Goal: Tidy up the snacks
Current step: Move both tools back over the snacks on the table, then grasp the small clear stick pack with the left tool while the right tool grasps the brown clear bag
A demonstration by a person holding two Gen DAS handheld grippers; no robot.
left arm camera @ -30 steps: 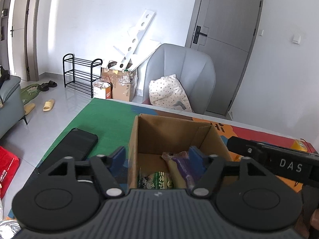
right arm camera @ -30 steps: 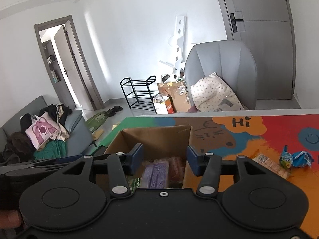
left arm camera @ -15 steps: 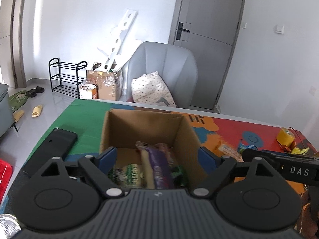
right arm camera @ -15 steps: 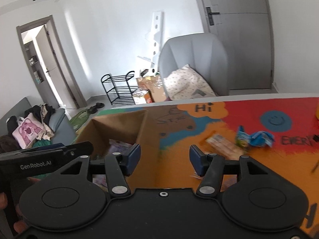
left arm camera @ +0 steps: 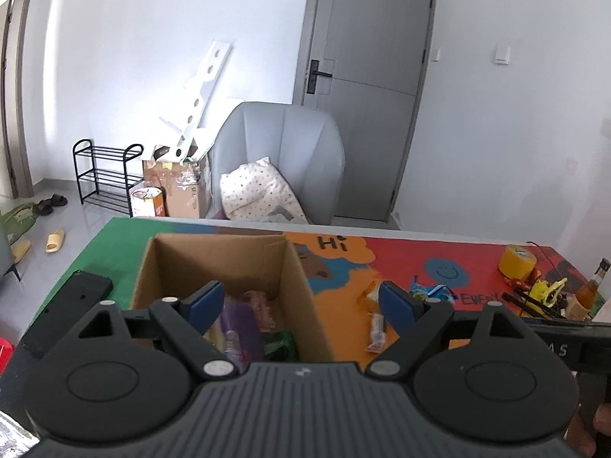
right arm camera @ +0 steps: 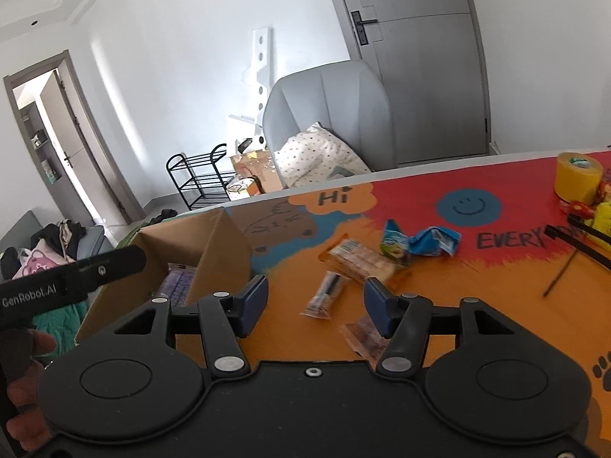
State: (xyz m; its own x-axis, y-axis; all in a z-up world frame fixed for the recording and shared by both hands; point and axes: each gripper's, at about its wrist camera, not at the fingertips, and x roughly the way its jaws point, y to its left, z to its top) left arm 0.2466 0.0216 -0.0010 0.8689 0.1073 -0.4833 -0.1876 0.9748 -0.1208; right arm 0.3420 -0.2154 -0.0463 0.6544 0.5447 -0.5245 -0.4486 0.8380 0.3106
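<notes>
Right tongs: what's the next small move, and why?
Probably ease the right tongs forward and down over the small clear-wrapped snack on the mat, then close. The jaws have just been opening, nothing is between them, and that packet lies straight ahead, outside the cardboard box.

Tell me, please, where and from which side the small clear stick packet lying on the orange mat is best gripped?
Grip the stick packet across its narrow middle, coming down from above. It lies flat on the mat, long and slim, clear of the other snacks, so jaws set crosswise to its length should close on it cleanly. The right hand-held gripper is open, with the packet between its fingertips in view.
</notes>
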